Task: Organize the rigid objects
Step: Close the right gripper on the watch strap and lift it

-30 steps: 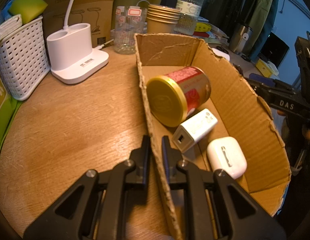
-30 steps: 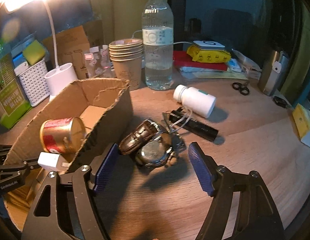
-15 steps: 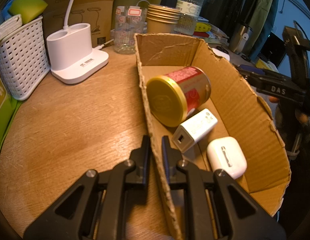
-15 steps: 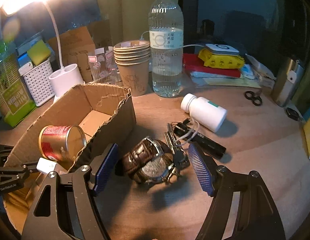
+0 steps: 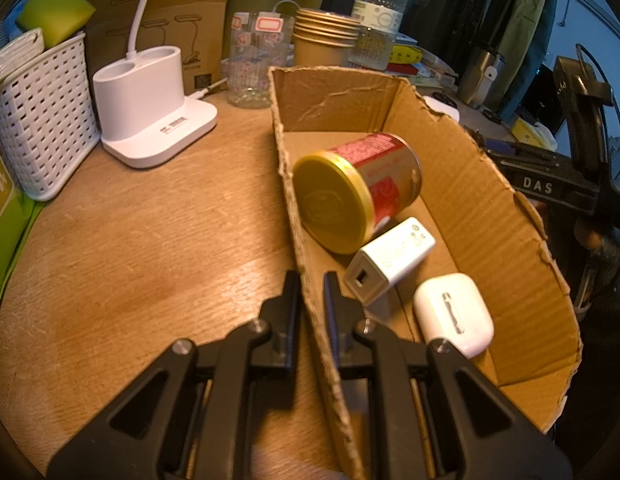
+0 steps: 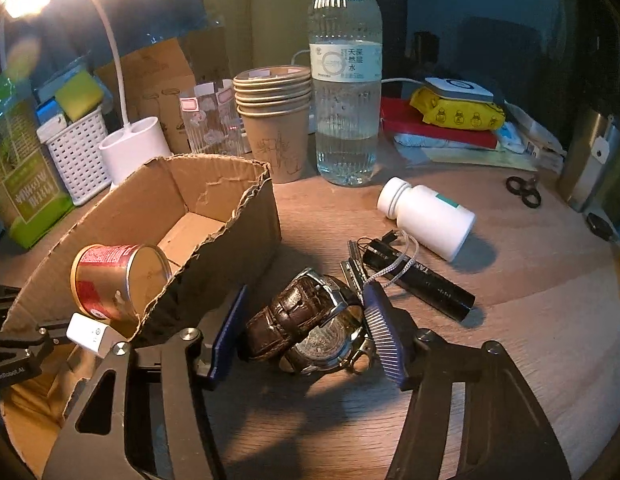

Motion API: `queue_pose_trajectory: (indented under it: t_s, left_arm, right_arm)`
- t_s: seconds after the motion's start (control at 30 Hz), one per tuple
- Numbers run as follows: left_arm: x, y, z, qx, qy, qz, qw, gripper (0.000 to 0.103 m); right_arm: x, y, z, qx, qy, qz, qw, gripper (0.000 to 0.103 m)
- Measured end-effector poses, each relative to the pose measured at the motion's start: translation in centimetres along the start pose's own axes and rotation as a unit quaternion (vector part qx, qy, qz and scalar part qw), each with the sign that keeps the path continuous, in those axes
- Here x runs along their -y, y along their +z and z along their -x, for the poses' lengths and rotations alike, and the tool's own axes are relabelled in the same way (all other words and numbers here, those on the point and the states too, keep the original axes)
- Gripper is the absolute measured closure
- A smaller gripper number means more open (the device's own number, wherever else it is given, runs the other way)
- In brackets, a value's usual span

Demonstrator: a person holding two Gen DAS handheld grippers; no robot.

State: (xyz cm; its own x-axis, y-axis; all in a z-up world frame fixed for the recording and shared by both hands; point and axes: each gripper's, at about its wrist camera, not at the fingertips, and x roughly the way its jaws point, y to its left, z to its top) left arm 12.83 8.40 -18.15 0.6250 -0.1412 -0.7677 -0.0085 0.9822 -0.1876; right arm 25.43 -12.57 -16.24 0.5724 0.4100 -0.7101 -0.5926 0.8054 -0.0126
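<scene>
Three things already lie in the cardboard box (image 5: 462,184): a red can (image 5: 358,188), a white charger (image 5: 390,260) and a white earbud case (image 5: 454,316). The left tongs (image 5: 310,292) pinch its wall. The right tongs (image 6: 305,320) are closing around the watch (image 6: 305,320) on the bench (image 6: 510,320); bottle (image 6: 430,216) and flashlight (image 6: 422,284) remain.

Bare table (image 5: 141,240) lies open left of the cardboard box (image 5: 490,216); bottle (image 6: 428,216) and flashlight (image 6: 422,284) crowd its right.
</scene>
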Motion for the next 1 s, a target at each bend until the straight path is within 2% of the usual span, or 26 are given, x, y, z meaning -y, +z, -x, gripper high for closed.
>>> queue_pose_trajectory:
  t_s: [0.27,0.5,1.0]
  left_arm:
    - [0.0,0.0,0.0,0.0,0.0,0.0,1.0,0.09]
    - [0.0,0.0,0.0,0.0,0.0,0.0,1.0,0.09]
    - [0.0,0.0,0.0,0.0,0.0,0.0,1.0,0.09]
  right_arm:
    - [-0.2,-0.4,0.1,0.005,-0.004,0.0,1.0,0.051]
    - [-0.4,-0.6,0.7,0.011,-0.002,-0.005,1.0,0.052]
    - [-1.1,-0.2,5.1,0.057,-0.008,-0.01,0.998,0.052]
